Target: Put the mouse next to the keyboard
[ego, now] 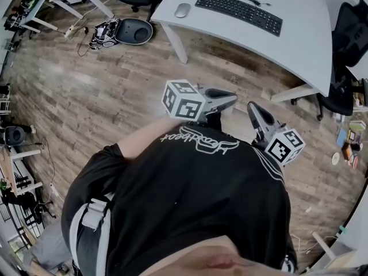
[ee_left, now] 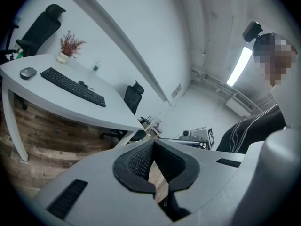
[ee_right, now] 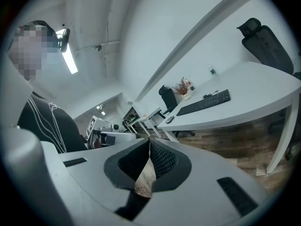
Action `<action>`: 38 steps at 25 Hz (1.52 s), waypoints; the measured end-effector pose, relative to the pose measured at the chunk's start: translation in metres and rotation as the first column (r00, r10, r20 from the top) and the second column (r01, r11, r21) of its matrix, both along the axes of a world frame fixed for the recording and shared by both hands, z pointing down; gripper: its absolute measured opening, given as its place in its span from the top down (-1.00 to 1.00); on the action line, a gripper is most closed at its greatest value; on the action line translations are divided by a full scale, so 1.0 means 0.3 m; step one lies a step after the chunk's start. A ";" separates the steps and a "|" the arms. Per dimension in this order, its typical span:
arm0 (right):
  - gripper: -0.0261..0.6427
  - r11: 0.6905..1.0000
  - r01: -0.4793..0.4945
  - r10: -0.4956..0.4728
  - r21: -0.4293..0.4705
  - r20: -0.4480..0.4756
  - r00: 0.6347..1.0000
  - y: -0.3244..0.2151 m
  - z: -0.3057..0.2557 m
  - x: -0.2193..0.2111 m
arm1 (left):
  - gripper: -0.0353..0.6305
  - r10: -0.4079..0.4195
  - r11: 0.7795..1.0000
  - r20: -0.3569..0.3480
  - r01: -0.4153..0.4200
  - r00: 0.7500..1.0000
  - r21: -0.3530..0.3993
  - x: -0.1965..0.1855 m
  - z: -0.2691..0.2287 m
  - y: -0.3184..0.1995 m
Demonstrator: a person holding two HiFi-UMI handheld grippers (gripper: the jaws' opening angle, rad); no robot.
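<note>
Inspection from my remote station: the oval silver-grey computer mouse [ego: 182, 10] lies on the curved white desk [ego: 299, 45] near its left end, short of the left end of the flat black keyboard [ego: 238, 12], with bare desktop between the two. I judge the task as not started, since the mouse is not yet alongside the keyboard. The left gripper [ego: 232, 99] and the right gripper [ego: 250, 106] are both held close in front of the operator's black shirt, over the wood-plank floor [ego: 103, 96] and well apart from the desk. In each gripper view the ribbed black pads meet at their tips with nothing between them, so both are closed and empty. Both point roughly towards the desk, which I take as a carrying posture before the approach. Either gripper must open before it can take the mouse.
</note>
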State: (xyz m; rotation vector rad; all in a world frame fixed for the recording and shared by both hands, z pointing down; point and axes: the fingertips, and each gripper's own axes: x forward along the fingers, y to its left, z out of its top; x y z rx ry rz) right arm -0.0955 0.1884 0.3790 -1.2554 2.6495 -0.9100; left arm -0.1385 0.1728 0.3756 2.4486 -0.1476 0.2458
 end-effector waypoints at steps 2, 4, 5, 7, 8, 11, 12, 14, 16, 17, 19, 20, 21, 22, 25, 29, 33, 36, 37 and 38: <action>0.89 1.000 -0.009 0.009 -0.011 -0.006 1.000 -0.043 0.014 0.013 | 0.88 0.005 1.000 -0.002 -0.005 1.000 -0.015 0.012 0.015 -0.045; 0.89 1.000 -0.014 0.014 -0.028 -0.015 1.000 -0.090 0.029 0.027 | 0.88 0.007 0.999 -0.002 -0.007 1.000 -0.032 0.024 0.030 -0.092; 0.89 0.999 -0.017 0.017 -0.035 -0.017 1.000 -0.116 0.034 0.037 | 0.88 0.006 0.999 -0.002 -0.006 1.000 -0.041 0.032 0.036 -0.119; 0.89 0.999 -0.027 0.026 -0.044 -0.017 1.000 -0.181 0.040 0.062 | 0.88 0.002 0.999 -0.003 -0.003 1.000 -0.054 0.049 0.045 -0.188; 0.89 0.998 -0.033 0.032 -0.047 -0.016 0.999 -0.219 0.044 0.074 | 0.88 0.001 0.998 -0.003 -0.001 1.000 -0.058 0.056 0.049 -0.227; 0.89 0.997 -0.050 0.050 -0.061 -0.009 0.999 -0.340 0.063 0.108 | 0.88 -0.005 0.998 -0.001 0.005 1.000 -0.060 0.072 0.066 -0.348; 0.89 0.996 -0.053 0.053 -0.066 -0.007 0.999 -0.381 0.068 0.119 | 0.87 -0.010 0.998 0.002 0.010 1.000 -0.059 0.078 0.071 -0.389; 0.89 0.996 -0.054 0.054 -0.075 0.000 0.999 -0.461 0.073 0.138 | 0.88 -0.025 0.998 0.006 0.025 1.000 -0.057 0.091 0.074 -0.475; 0.89 0.995 -0.051 0.052 -0.083 0.005 0.999 -0.538 0.075 0.150 | 0.87 -0.045 0.997 0.012 0.046 0.999 -0.059 0.099 0.073 -0.558; 0.89 0.995 -0.049 0.049 -0.086 0.007 0.999 -0.576 0.075 0.152 | 0.88 -0.057 0.997 0.026 0.059 0.998 -0.056 0.098 0.076 -0.599; 0.89 0.995 -0.040 0.041 -0.093 0.011 0.999 -0.652 0.070 0.152 | 0.88 -0.088 0.995 0.084 0.091 0.993 -0.033 0.087 0.095 -0.688; 0.89 0.995 -0.033 0.034 -0.096 0.013 0.999 -0.689 0.067 0.149 | 0.87 -0.107 0.994 0.116 0.110 0.987 -0.016 0.078 0.106 -0.736; 0.89 0.995 -0.025 0.026 -0.100 0.013 1.000 -0.725 0.065 0.146 | 0.87 -0.130 0.991 0.138 0.131 0.982 -0.004 0.066 0.114 -0.785; 0.89 0.994 -0.016 0.018 -0.106 0.013 1.000 -0.759 0.066 0.142 | 0.87 -0.153 0.988 0.147 0.155 0.977 -0.001 0.053 0.117 -0.832; 0.89 0.992 0.000 0.001 -0.123 0.008 1.000 -0.851 0.077 0.136 | 0.88 -0.211 0.977 0.143 0.214 0.967 -0.009 0.012 0.119 -0.951; 0.89 0.989 0.029 -0.032 -0.143 -0.015 0.999 -0.966 0.103 0.112 | 0.88 -0.258 0.966 0.182 0.253 0.949 0.052 -0.037 0.138 -1.064; 0.89 0.984 0.082 -0.087 -0.156 -0.030 0.996 -1.058 0.124 0.068 | 0.87 -0.307 0.951 0.217 0.291 0.927 0.103 -0.077 0.161 -1.153; 0.89 0.980 0.116 -0.122 -0.160 -0.025 0.992 -1.108 0.129 0.052 | 0.66 -0.352 0.935 0.247 0.330 0.903 0.127 -0.109 0.176 -1.214; 0.89 0.980 0.122 -0.127 -0.160 -0.023 0.992 -1.125 0.132 0.054 | 0.58 -0.364 0.931 0.257 0.341 0.895 0.134 -0.120 0.182 -1.235; 0.89 0.979 0.125 -0.130 -0.159 -0.022 0.991 -1.142 0.136 0.055 | 0.54 -0.377 0.926 0.266 0.351 0.887 0.142 -0.132 0.189 -1.257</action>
